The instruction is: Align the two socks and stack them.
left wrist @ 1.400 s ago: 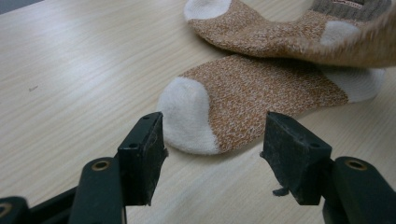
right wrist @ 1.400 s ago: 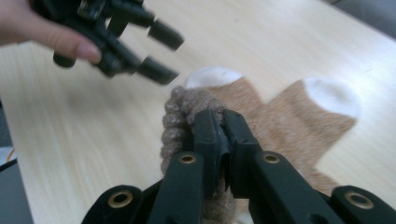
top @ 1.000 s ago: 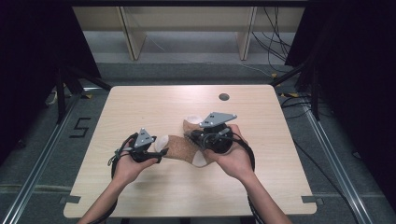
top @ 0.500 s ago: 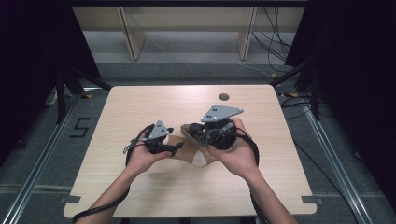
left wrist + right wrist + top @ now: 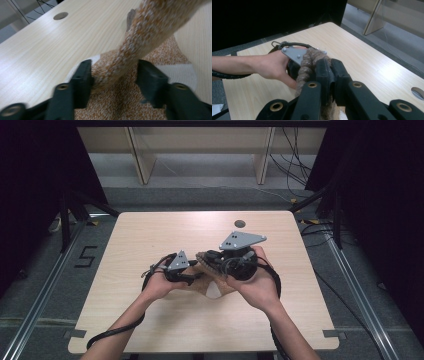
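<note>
Your right gripper, jaws clamped on the sock, lifts its cuff off the bench near centre so your left gripper, jaws half-closed and closing, takes the strip hanging toward seven o'clock.

Table bare around both hands; far half free to pass over, apart from a round hole near the far edge. At centre, left gripper, right gripper and the sock crowd together, blocking passage between the hands.
</note>
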Demonstrator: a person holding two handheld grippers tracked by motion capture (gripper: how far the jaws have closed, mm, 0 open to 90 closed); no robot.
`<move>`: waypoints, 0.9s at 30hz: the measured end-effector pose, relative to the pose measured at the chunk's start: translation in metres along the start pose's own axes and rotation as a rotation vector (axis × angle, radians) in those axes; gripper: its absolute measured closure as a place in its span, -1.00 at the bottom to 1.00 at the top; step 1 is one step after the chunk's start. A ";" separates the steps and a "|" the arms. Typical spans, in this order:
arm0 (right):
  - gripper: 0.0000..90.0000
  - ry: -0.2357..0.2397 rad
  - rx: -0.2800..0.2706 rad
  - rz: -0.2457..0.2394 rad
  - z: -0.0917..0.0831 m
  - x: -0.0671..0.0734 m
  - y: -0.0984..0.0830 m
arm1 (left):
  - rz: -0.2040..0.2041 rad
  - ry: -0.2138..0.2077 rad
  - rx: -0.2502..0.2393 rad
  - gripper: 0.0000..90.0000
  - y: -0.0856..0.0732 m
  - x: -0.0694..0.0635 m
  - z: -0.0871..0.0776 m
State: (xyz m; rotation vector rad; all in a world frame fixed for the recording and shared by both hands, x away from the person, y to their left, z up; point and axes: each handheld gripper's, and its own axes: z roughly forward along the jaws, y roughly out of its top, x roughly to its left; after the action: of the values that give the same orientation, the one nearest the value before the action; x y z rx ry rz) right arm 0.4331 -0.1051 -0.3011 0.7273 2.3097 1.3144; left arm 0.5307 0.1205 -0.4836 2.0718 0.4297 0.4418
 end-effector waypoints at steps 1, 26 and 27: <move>0.90 0.000 0.007 0.001 -0.001 -0.001 0.000 | -0.003 -0.003 0.005 0.36 0.000 0.001 -0.001; 0.90 -0.176 -0.003 0.097 -0.026 -0.037 -0.020 | -0.112 0.003 0.129 0.81 0.049 0.000 -0.100; 0.90 -0.168 -0.003 0.102 -0.027 -0.036 -0.020 | -0.098 0.001 0.142 0.81 0.049 0.000 -0.102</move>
State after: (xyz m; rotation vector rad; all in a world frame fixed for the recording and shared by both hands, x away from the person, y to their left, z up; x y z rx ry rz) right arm 0.4421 -0.1537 -0.3032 0.9283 2.1629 1.2475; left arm 0.4888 0.1711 -0.3909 2.1760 0.5752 0.3620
